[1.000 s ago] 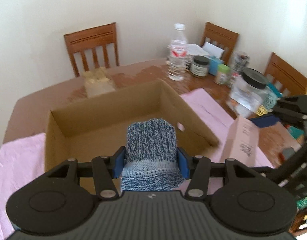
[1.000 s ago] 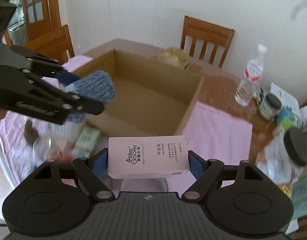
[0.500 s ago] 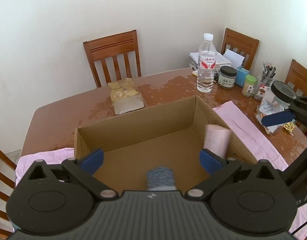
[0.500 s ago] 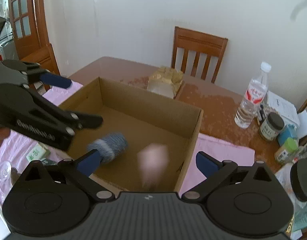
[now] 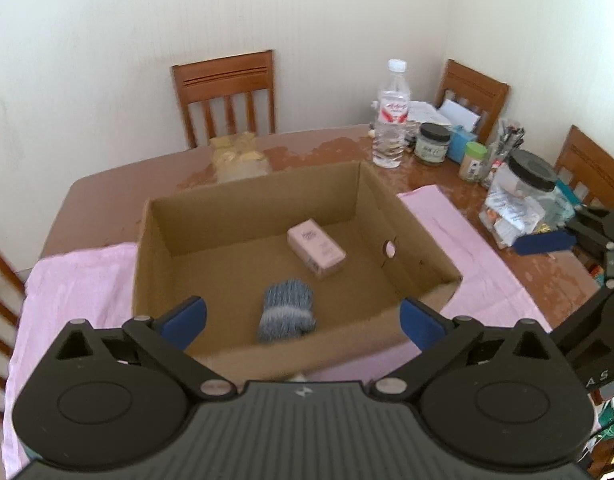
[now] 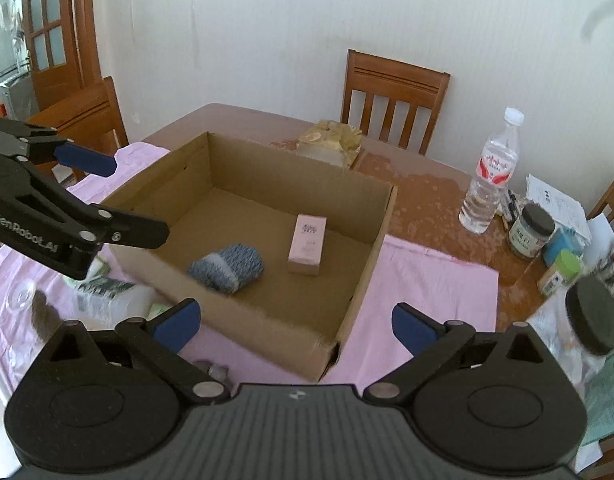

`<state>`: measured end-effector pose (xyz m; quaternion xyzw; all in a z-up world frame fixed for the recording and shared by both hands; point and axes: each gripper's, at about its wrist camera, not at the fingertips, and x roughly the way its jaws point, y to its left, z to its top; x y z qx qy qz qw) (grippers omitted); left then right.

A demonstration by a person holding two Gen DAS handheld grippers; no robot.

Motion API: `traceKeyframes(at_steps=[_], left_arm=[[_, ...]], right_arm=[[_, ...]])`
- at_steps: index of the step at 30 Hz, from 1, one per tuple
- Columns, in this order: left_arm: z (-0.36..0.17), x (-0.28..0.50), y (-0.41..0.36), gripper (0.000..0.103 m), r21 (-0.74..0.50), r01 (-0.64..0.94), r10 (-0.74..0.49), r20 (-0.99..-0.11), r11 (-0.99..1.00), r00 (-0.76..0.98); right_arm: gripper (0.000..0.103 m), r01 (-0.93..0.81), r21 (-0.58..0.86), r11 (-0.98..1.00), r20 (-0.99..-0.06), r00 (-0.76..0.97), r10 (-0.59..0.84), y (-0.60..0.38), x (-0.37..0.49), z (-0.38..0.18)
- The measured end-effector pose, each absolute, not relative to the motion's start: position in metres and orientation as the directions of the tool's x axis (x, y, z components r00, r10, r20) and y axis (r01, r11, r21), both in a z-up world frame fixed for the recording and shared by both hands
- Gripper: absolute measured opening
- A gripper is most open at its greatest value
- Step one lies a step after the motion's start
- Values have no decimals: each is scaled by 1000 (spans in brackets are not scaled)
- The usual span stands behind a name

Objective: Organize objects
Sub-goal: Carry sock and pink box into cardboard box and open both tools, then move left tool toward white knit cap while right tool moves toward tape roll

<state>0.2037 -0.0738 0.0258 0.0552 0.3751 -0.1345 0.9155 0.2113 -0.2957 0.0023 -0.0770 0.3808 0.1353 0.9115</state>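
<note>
The left gripper (image 5: 303, 322) and the right gripper (image 6: 293, 326) both stand wide with nothing between their blue pads, each poised over the near edge of the open cardboard box (image 5: 243, 354). Inside, on the box floor, the blue knitted item (image 5: 287, 308) lies nearest, and the pink carton (image 5: 315, 249) lies just beyond it, apart. Farther off, on the wooden table (image 5: 331, 148), stand a water bottle (image 5: 391, 118) and jars.

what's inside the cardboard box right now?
Two things lie on the cardboard box floor: a blue knitted item and a pink carton, apart from each other. The near wall hides the front strip of floor.
</note>
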Motion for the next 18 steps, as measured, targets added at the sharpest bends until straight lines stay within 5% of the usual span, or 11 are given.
traceKeyframes(at_steps=[18], left_arm=[[-21, 89, -66, 102, -68, 185, -176, -725, 980, 665]], right_arm=[[103, -288, -6, 957, -751, 634, 186, -304, 112, -46]])
